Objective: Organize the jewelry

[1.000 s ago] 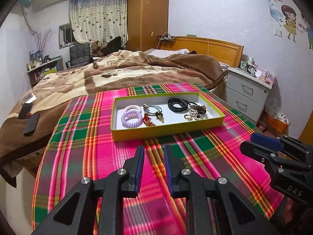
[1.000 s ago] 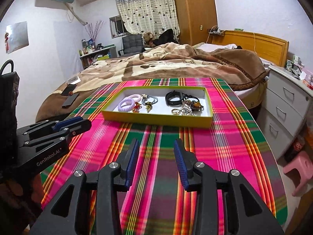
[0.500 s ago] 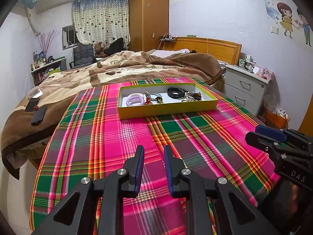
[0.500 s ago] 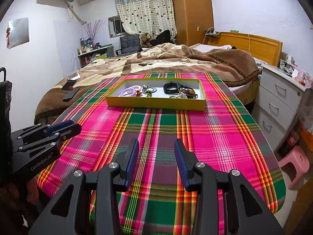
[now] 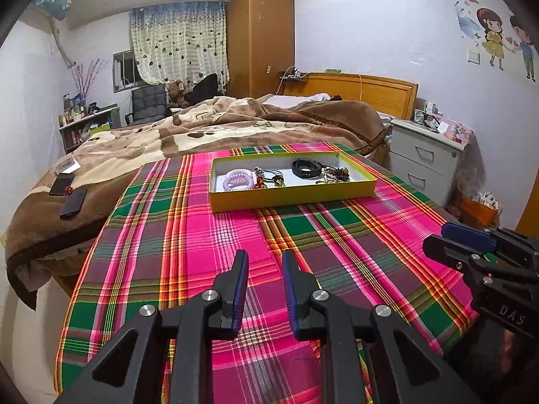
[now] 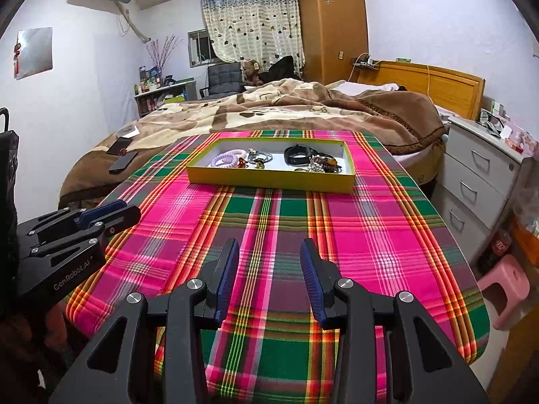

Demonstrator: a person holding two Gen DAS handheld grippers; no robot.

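A yellow tray [image 5: 293, 197] [image 6: 269, 180] sits at the far end of a table under a pink and green plaid cloth [image 5: 215, 242]. Inside lie lilac coil hair ties [image 5: 237, 180] [image 6: 224, 160], small charms and rings [image 5: 269, 180], a black band [image 5: 305, 168] [image 6: 296, 155] and a heap of beaded pieces [image 5: 333, 173] [image 6: 321, 164]. My left gripper [image 5: 264, 262] hovers open over the near cloth, nothing between its fingers. My right gripper [image 6: 269, 252] is open and empty too, well short of the tray. Each gripper shows in the other's view at the side [image 5: 471, 245] [image 6: 101, 215].
Beyond the table is a bed with a brown blanket [image 5: 202, 134]; two phones [image 5: 67, 195] lie on its left part. A white drawer unit [image 6: 481, 175] and a pink stool [image 6: 505, 289] stand to the right. A wardrobe [image 5: 259, 40] is at the back.
Both grippers have drawn back from the tray, which now looks smaller and farther off; most of that came in the first half second. The jaws kept their gaps.
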